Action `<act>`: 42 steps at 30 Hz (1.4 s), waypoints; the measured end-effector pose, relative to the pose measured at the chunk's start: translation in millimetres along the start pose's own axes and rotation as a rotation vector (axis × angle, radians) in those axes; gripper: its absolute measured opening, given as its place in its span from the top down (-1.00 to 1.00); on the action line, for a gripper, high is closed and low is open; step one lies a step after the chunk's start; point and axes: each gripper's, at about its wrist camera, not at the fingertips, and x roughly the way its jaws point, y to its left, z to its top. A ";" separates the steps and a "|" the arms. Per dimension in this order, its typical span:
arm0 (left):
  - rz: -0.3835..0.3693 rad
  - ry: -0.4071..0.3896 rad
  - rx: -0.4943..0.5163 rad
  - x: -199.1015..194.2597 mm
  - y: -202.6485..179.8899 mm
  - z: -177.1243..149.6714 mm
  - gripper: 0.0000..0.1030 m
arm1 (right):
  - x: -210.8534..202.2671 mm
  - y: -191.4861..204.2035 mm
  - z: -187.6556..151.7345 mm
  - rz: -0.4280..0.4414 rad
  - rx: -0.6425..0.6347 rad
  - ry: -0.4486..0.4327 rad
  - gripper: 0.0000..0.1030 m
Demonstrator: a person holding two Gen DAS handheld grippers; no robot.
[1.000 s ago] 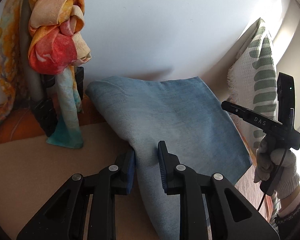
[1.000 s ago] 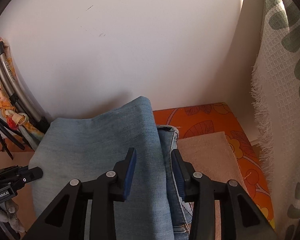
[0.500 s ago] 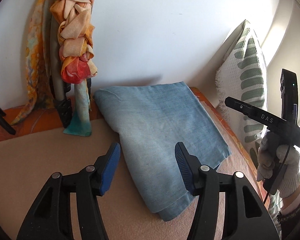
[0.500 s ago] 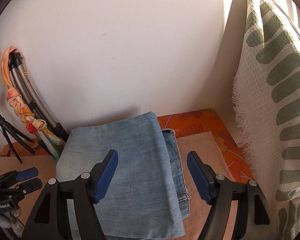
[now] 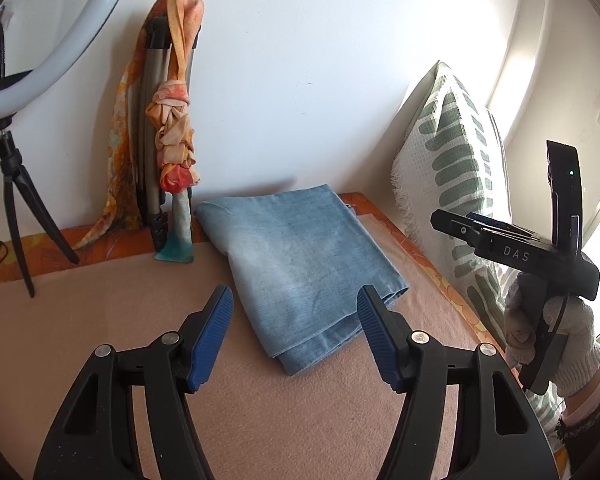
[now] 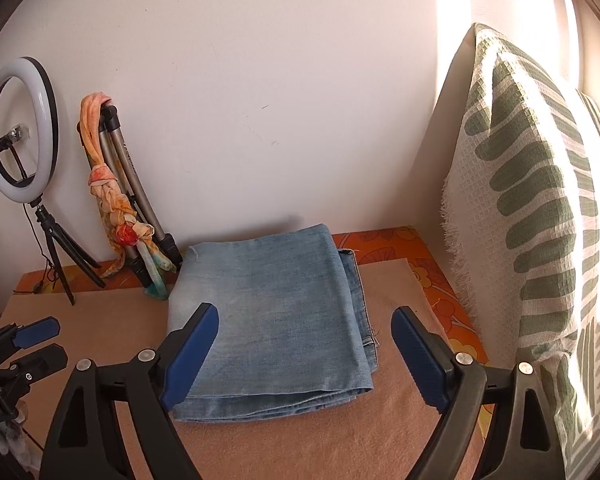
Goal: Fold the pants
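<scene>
The light blue denim pants (image 5: 300, 264) lie folded into a flat rectangle on the tan cloth (image 5: 260, 420), near the white wall; they also show in the right wrist view (image 6: 268, 320). My left gripper (image 5: 294, 336) is open and empty, held back from the pants' near corner. My right gripper (image 6: 304, 356) is open and empty, above the pants' near edge. The right gripper also shows at the right of the left wrist view (image 5: 512, 240), held by a gloved hand. The left gripper shows at the left edge of the right wrist view (image 6: 24, 344).
A folded tripod wrapped in an orange scarf (image 5: 172, 152) leans on the wall left of the pants. A ring light on a small tripod (image 6: 20, 128) stands further left. A green-and-white pillow (image 6: 532, 216) stands at the right. An orange patterned sheet (image 6: 380, 240) lies under the tan cloth.
Both grippers let go of the pants, opened wide and pulled back and up. The pants now lie flat and folded on the cloth.
</scene>
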 end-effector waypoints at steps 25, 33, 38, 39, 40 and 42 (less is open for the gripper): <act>0.059 -0.125 0.098 -145.4 -31.3 -92.7 -0.61 | -138.7 66.7 -106.7 -0.027 0.017 -0.049 -1.00; 0.106 -0.161 0.146 -166.2 -29.9 -126.7 -0.73 | -142.6 84.2 -146.8 -0.006 0.033 -0.027 -1.00; 0.138 -0.137 0.133 -164.3 -24.5 -140.6 -0.76 | -140.7 89.6 -165.5 -0.004 0.064 -0.007 -1.00; 0.141 -0.134 0.131 -163.3 -23.1 -141.9 -0.76 | -141.4 89.5 -166.9 -0.008 0.072 -0.008 -1.00; 0.145 -0.134 0.129 -163.0 -22.0 -144.2 -0.76 | -142.7 89.8 -168.1 -0.014 0.076 -0.014 -1.00; 0.150 -0.141 0.126 -163.0 -19.5 -147.2 -0.76 | -146.1 91.2 -169.8 -0.032 0.069 -0.030 -1.00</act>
